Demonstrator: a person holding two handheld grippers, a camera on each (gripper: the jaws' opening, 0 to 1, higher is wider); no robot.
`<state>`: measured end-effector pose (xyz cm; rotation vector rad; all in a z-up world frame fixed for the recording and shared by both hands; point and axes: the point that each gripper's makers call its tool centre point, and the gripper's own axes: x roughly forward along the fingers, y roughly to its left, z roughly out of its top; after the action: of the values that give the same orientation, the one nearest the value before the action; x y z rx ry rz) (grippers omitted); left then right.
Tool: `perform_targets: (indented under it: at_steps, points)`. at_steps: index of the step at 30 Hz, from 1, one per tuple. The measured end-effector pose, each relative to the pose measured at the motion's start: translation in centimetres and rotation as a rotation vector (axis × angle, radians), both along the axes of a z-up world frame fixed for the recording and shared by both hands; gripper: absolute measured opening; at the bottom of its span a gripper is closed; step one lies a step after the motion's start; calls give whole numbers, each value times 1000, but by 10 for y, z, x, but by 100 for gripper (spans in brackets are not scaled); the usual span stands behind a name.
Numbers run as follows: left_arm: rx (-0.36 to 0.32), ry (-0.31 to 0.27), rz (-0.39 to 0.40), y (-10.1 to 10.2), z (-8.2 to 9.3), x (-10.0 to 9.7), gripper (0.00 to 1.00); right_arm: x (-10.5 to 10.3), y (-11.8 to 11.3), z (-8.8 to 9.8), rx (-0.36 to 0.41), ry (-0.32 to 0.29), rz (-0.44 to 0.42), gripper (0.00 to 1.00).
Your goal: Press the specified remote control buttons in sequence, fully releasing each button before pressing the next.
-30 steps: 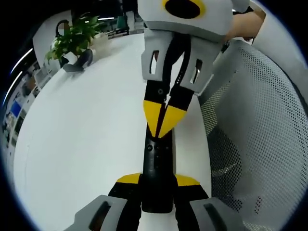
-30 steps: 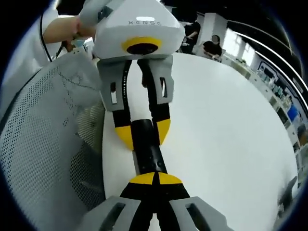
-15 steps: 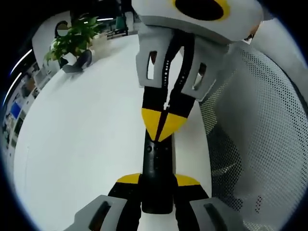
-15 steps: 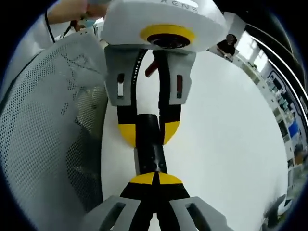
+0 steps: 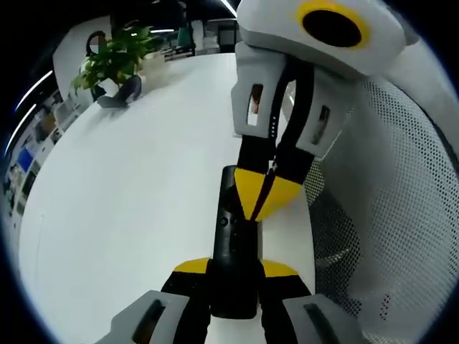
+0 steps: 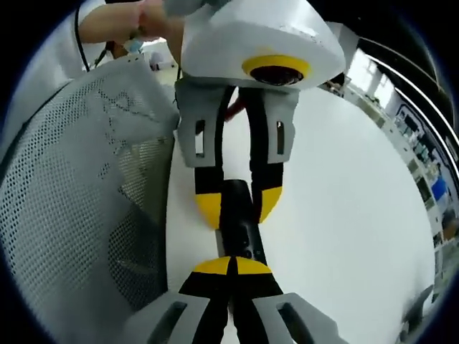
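Remote [image 5: 233,244] lies lengthwise between both tongs, on white bench [image 5: 122,201]. Left tongs [image 5: 234,269] clamp its near end, holding it steady. Right tongs [image 6: 232,266] pinched shut, tips down on remote's button face, so right one does the pressing, straight down.

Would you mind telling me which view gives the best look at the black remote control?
The left gripper view: the remote control shows a long stretch of its face with small buttons, held in the left claw. In the right gripper view, the remote control shows less, mostly hidden between the two claws.
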<state>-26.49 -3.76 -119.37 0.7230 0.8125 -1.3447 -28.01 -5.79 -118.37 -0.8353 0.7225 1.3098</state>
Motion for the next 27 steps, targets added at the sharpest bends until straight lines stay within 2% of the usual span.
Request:
perform_targets:
  at_steps: [5, 11, 14, 21, 24, 27]
  points:
    - [3, 1, -1, 0, 0, 0, 24, -2, 2, -2, -60, -51, 77, 0]
    - [1, 0, -3, 0, 0, 1, 24, -2, 4, -4, -63, -51, 68, 0]
    - [1, 0, -6, 0, 0, 1, 24, 0, 5, -3, -35, -14, 42, 0]
    - [-23, -1, -1, 1, 0, 1, 24, 2, 4, 2, 88, 123, -106, 0]
    - [-32, -2, 5, 1, 0, 1, 24, 12, 2, 5, 74, 60, -110, 0]
    - [-35, -2, 6, 1, 0, 1, 24, 13, 4, 5, 75, 75, -109, 0]
